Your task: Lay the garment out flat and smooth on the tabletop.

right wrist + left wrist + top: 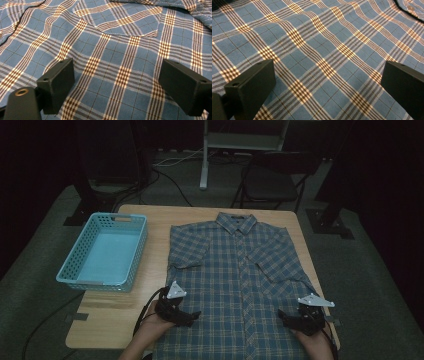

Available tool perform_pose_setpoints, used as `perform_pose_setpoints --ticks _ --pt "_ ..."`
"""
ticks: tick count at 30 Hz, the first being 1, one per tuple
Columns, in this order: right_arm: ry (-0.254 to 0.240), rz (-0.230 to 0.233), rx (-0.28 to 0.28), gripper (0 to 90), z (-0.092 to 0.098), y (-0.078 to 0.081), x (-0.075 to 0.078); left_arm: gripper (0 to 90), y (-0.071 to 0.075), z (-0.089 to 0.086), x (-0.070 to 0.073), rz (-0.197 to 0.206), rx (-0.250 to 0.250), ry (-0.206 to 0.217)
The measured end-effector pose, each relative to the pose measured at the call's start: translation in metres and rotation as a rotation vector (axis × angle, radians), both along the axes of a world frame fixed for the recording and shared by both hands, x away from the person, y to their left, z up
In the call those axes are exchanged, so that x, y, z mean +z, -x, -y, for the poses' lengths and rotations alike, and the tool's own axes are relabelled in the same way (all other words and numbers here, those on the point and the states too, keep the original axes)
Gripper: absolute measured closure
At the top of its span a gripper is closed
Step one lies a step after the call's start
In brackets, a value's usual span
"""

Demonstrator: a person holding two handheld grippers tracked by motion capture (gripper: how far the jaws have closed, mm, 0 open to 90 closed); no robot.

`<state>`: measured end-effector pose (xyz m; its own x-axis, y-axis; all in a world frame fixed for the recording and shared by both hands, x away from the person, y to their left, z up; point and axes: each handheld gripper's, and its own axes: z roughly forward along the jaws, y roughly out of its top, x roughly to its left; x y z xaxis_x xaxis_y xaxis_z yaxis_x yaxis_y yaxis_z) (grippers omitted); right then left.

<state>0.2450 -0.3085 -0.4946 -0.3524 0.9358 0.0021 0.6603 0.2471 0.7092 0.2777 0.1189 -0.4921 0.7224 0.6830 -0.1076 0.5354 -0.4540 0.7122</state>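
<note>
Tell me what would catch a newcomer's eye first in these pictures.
The blue plaid shirt stands out first, spread flat and face up across the middle of the wooden table, collar at the far edge. Next comes the light blue basket, sitting to the shirt's left. Near the hem, the left gripper and right gripper hover at either side of the shirt, jaws open.

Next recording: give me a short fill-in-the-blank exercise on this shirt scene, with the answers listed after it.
1. The plaid shirt lies spread flat on the wooden ____.
2. The light blue basket stands to the ____ of the shirt in the high view.
3. The jaws of the left gripper and the right gripper both stand ____ over the cloth.
4. The shirt's collar points ____ from the person.

Missing words: table; left; open; away
</note>
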Motion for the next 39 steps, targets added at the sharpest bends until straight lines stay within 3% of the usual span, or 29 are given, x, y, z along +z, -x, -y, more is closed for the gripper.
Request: perform_pose_setpoints --ticks 4,5,11,21,30,32,35,38,39 --pt "-0.001 0.001 -0.007 12.7 0.001 0.012 0.0 0.4 0.009 0.002 0.0 0.004 -0.021 -0.011" --pt "-0.002 0.001 -0.01 12.7 0.002 0.021 -0.001 0.4 0.013 0.002 0.0 0.005 -0.025 -0.014" --pt "-0.001 -0.002 -0.015 12.8 0.003 0.034 -0.001 0.4 0.031 0.002 -0.001 0.004 -0.054 -0.009" --pt "0.0 -0.004 -0.013 12.8 0.0 0.052 -0.001 0.4 0.045 -0.003 -0.003 0.015 -0.048 0.016" --pt "0.007 -0.022 -0.01 12.8 -0.002 0.061 0.0 0.4 0.063 0.003 -0.008 0.104 -0.069 -0.077" --pt "0.01 -0.032 -0.004 12.8 -0.001 0.06 0.001 0.4 0.064 0.002 -0.009 0.111 -0.07 -0.073" --pt "0.027 -0.076 0.03 15.0 -0.002 0.053 0.009 0.4 0.063 -0.001 -0.007 0.086 -0.058 -0.035" --pt "0.034 -0.071 0.051 17.3 -0.006 0.047 0.016 0.4 0.061 -0.009 -0.008 0.09 -0.018 0.011" --pt "0.049 -0.048 0.078 17.4 -0.011 0.038 0.027 0.5 0.059 -0.013 -0.009 0.075 0.0 0.03"
